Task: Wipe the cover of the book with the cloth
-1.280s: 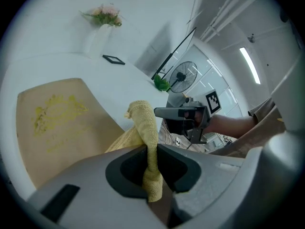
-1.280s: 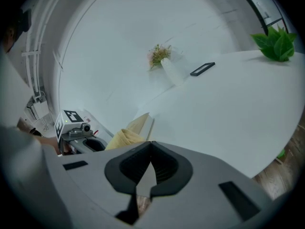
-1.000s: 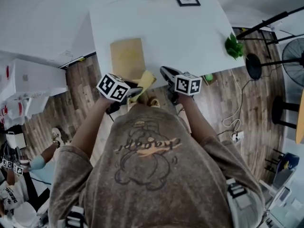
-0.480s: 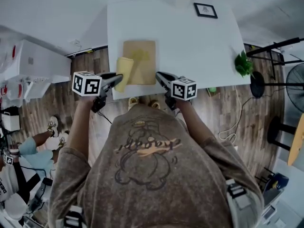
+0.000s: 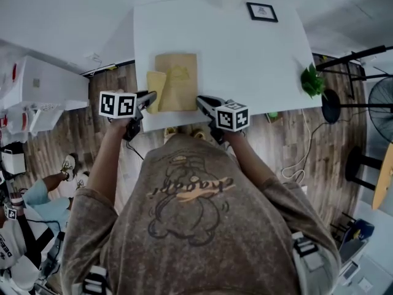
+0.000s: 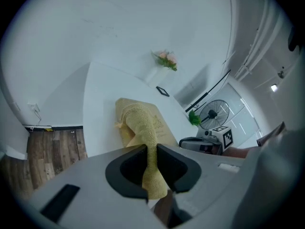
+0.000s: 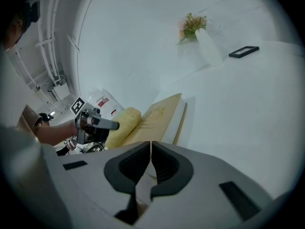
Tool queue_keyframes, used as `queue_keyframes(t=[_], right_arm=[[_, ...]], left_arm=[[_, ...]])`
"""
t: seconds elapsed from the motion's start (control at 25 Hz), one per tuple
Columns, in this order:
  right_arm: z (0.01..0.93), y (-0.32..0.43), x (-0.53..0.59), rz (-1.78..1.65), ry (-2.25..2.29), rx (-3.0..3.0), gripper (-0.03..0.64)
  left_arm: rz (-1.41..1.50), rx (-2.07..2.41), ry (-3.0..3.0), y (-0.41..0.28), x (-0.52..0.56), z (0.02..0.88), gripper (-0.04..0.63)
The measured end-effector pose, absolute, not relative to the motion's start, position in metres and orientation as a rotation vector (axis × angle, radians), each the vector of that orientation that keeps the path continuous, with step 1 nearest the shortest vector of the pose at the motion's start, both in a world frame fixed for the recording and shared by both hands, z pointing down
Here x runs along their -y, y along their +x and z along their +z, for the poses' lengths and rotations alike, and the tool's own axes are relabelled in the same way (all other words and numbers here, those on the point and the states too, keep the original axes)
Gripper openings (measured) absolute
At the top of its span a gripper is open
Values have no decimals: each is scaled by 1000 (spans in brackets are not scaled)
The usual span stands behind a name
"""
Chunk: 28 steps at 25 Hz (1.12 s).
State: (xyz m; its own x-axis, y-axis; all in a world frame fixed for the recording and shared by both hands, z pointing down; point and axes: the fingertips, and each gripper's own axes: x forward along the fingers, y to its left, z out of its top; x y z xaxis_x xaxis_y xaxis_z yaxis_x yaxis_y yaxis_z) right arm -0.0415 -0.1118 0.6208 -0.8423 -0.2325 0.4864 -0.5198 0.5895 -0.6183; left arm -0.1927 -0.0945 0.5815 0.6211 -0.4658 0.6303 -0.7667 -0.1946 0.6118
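White table (image 5: 258,60): black picture frame (image 5: 261,11), flower vase (image 7: 206,44) near far edge; green plant (image 5: 312,82) at right edge.

Left gripper (image 5: 147,98) swung cloth (image 5: 155,90) from book's (image 5: 178,82) near corner — now along its left edge.

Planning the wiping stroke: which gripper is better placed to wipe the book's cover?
Left. The left gripper grips the cloth, draped over the book's edge; the right gripper has no cloth.
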Motion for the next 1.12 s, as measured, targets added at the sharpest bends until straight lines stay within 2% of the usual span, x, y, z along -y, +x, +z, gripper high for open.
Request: queue_keyframes(t=[0.24, 1.12], right_arm=[[613, -46, 103, 1122, 625, 2489, 11], [607, 45, 106, 1200, 872, 2482, 9]], left_arm=[[476, 891, 1849, -172, 90, 592, 52], [541, 610, 1922, -53, 103, 596, 52]])
